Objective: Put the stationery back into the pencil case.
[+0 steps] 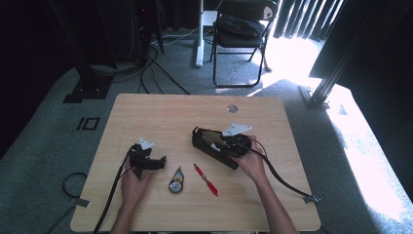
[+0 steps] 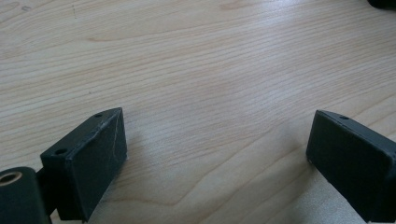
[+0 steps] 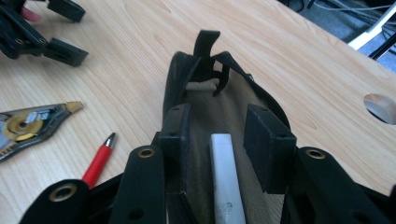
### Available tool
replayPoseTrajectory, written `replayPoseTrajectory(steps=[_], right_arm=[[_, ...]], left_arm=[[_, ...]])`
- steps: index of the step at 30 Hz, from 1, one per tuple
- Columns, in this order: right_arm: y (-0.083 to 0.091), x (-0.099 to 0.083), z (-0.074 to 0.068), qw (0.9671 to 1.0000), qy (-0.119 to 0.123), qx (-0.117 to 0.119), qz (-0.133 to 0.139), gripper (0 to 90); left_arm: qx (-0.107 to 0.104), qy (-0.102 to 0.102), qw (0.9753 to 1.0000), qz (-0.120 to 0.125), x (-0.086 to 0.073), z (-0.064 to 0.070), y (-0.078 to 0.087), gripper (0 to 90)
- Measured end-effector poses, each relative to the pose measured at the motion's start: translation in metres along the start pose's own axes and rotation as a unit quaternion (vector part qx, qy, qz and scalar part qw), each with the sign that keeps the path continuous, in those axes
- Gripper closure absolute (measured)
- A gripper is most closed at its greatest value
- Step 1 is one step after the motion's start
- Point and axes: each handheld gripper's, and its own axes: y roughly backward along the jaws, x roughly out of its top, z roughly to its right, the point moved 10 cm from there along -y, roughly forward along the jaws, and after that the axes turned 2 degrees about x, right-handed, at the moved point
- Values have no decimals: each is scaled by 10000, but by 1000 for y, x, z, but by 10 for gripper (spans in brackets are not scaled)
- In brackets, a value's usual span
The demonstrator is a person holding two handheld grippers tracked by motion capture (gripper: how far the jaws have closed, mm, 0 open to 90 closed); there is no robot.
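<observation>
Left gripper sits lower left of the high view, jaws spread wide over bare table. Centre-low, a tape dispenser, then the red pen. Right of centre, the black pouch lies open, a white stick inside; right gripper jaws parted astride it, not pinching. Plenty of free wood toward the far edge

Black pencil case, tan lining; white stick inside. Red pen. Light woodgrain table.
</observation>
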Motion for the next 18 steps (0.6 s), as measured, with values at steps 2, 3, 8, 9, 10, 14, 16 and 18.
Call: replayPoseTrajectory(steps=[2,3,8,9,10,14,16,18], right_arm=[[3,1,-3,10000,-16,10,37,606],[5,1,-4,10000,-10,5,47,607],[11,3,-15,9999,19,55,160,611],[14,4,-21,9997,31,97,208,611],[15,4,-23,9997,32,113,217,611],[18,3,-28,9996,44,131,241,611],[19,3,-31,9996,48,149,252,612],[20,2,-35,9995,62,174,258,611]], left_arm=[[0,-3,10000,-2,0,0,0,54],[-1,-3,10000,-3,0,0,0,54],[0,8,10000,10,0,0,0,54],[2,9,10000,8,0,0,0,54],[2,9,10000,8,0,0,0,54],[2,10,10000,9,0,0,0,54],[3,8,10000,9,0,0,0,54],[2,10,10000,8,0,0,0,54]])
